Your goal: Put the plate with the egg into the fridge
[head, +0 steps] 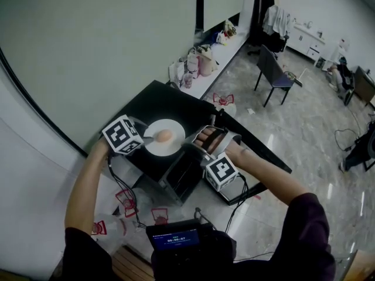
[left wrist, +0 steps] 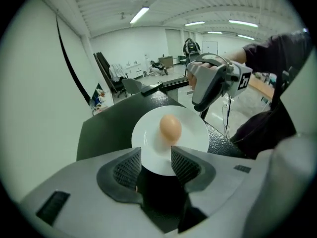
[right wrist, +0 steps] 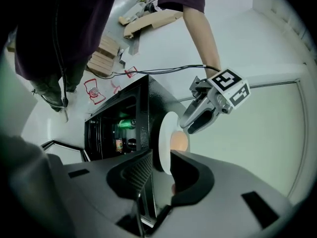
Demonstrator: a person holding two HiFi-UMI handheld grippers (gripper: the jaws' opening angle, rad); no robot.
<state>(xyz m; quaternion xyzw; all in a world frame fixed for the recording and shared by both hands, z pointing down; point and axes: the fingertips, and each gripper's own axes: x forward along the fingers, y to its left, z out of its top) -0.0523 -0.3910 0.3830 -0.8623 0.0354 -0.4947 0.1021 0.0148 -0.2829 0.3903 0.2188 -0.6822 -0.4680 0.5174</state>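
Head view looks steeply down on a black mini fridge (head: 167, 101) that stands against a pale wall (head: 88, 51). A white plate (head: 171, 150) sits on the fridge's top, and a brown egg (head: 165, 136) lies near the plate's middle.

At the left, the left gripper (head: 147, 137) reaches in with its tips at the plate's left rim. Left gripper view shows its jaws standing well apart. The near rim of the plate lies in the gap between them, and neither pad presses on it.

At the right, the right gripper (head: 193, 140) points at the plate's right rim, on the side opposite the left one. In the right gripper view the scene lies on its side and the plate appears edge-on. These jaws are parted a little, with the plate's rim at the mouth of the gap. A dark sliver shows between one jaw and the plate, so they are not clamped on it.

That same view shows the fridge open at the front, with a green can (right wrist: 127, 124) on a shelf inside.

Far to the right, a dark chair (head: 273, 69) stands on the glossy floor (head: 304, 127), well apart from the fridge.
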